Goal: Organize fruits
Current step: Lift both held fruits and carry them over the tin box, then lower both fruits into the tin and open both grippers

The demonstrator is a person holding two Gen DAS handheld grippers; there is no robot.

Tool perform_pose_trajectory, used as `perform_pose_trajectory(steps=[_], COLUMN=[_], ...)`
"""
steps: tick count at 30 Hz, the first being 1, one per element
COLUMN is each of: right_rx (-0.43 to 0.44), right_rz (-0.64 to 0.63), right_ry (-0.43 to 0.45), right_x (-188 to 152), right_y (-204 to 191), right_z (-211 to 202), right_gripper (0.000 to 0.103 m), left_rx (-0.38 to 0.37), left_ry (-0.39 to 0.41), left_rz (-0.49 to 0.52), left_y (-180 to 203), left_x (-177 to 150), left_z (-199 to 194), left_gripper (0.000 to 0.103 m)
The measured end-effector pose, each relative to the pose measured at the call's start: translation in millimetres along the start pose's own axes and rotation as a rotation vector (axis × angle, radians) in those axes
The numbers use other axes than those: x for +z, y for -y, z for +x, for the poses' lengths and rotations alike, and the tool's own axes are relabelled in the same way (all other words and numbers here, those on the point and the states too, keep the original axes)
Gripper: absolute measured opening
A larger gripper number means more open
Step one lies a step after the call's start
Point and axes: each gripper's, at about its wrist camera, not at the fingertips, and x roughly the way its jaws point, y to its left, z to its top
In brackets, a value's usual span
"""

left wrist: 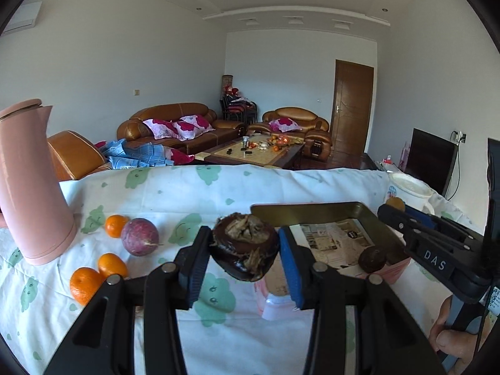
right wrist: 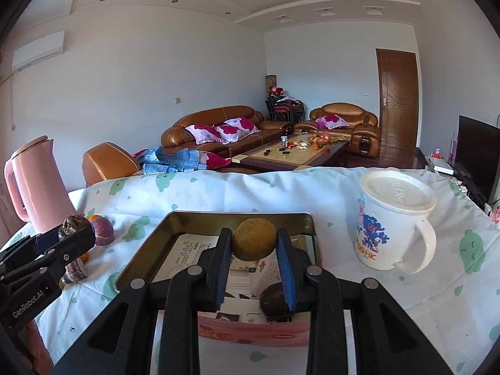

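Observation:
My left gripper is shut on a dark brown water chestnut with a flaky top, held above the cloth just left of the metal tin. My right gripper is shut on a small tan round fruit, held over the tin. A dark brown fruit lies inside the tin at its near right, also seen in the left wrist view as the dark fruit. Left of the tin lie a purple passion fruit and three oranges.
A pink jug stands at the left of the cloth-covered table. A white lidded mug stands right of the tin. A person's hand grips the right tool. Sofas and a coffee table lie beyond the far edge.

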Motion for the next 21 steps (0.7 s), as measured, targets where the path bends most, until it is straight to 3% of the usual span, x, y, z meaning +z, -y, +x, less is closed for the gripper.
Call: perform_pose_trajectory(steps=[9,17,21], right_rx=[-0.015,0.034,0.068], right_rz=[0.006,0.003,0.024], right_ry=[-0.039,-0.1,-0.14], right_x=[5,7,7], right_y=[32,43,47], right_z=[18,41,52], right_gripper=[0.03,0.03,0.03], left_rx=[-0.07,-0.164,-0.188], left_ry=[-0.035,-0.114,-0.167], left_rz=[0.02,0.044,0.03], left_y=[49,85,85], left_x=[6,2,1], left_z=[34,64,74], left_gripper=[0.045,0.044,0.045])
